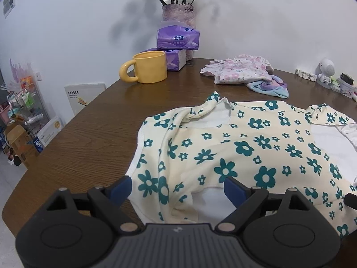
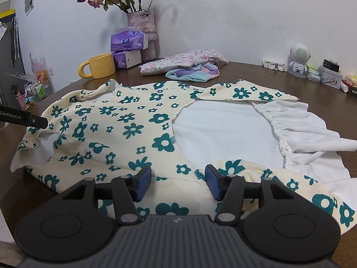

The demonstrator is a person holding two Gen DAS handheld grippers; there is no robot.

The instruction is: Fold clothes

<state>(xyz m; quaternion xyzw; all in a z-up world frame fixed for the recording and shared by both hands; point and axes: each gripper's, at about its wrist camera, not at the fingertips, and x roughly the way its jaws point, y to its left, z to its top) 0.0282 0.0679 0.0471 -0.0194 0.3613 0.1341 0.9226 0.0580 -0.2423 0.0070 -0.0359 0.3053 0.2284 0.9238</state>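
Observation:
A cream garment with teal flowers (image 1: 245,151) (image 2: 125,122) lies spread on the brown table (image 1: 89,138) (image 2: 323,98), its white lining and a ruffled white hem (image 2: 312,129) turned up on the right. My left gripper (image 1: 176,189) is open, hovering over the garment's near left edge, with nothing between its blue pads. My right gripper (image 2: 178,184) is open too, low over the near edge beside the white lining. The left gripper's black body (image 2: 24,118) pokes in at the left of the right wrist view.
At the back stand a yellow mug (image 1: 148,70) (image 2: 100,65), purple tissue packs (image 1: 177,38) (image 2: 128,41) and a vase of flowers (image 1: 178,13) (image 2: 141,22). A pile of pink and blue clothes (image 1: 245,73) (image 2: 189,65) lies behind. Small items and a white robot figure (image 2: 297,59) line the right wall.

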